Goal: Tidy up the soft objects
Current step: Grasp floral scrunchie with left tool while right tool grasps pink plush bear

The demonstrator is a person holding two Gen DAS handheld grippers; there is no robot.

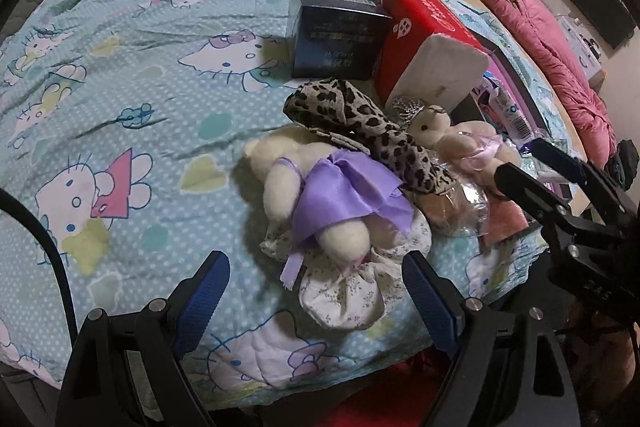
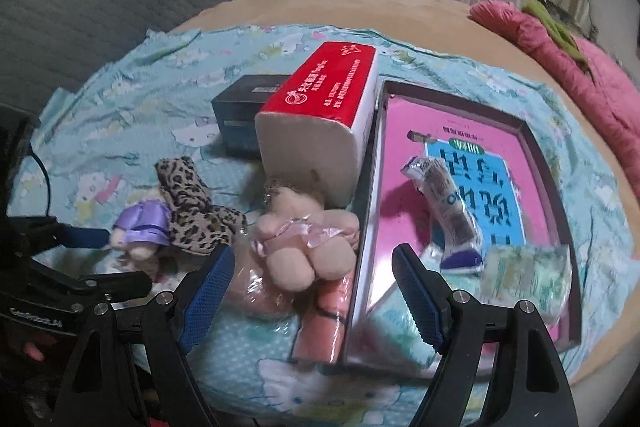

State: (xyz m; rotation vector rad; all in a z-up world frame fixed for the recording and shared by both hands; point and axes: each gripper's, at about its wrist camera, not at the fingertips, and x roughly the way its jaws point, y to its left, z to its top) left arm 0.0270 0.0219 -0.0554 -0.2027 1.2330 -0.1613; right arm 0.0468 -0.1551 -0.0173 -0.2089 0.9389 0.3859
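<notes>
On the cartoon-cat sheet (image 1: 120, 87) lies a cream plush bear in a purple dress (image 1: 320, 195), partly on a white floral cloth (image 1: 344, 291). A leopard-print cloth (image 1: 360, 123) drapes over it. A smaller bear in a pink dress (image 1: 452, 139) lies to the right, next to a plastic-wrapped bundle (image 1: 452, 207). My left gripper (image 1: 318, 295) hangs open just above the floral cloth and the purple bear's foot. My right gripper (image 2: 312, 295) is open over the pink-dressed bear (image 2: 308, 239) and a salmon rolled cloth (image 2: 328, 319), touching neither.
A red tissue pack (image 2: 320, 115) and a dark box (image 2: 236, 123) stand behind the toys. A shallow box (image 2: 364, 267) at the right holds a pink book, a tube packet (image 2: 448, 203) and a green packet (image 2: 524, 279). A pink quilt (image 1: 560, 47) lies along the far bed edge.
</notes>
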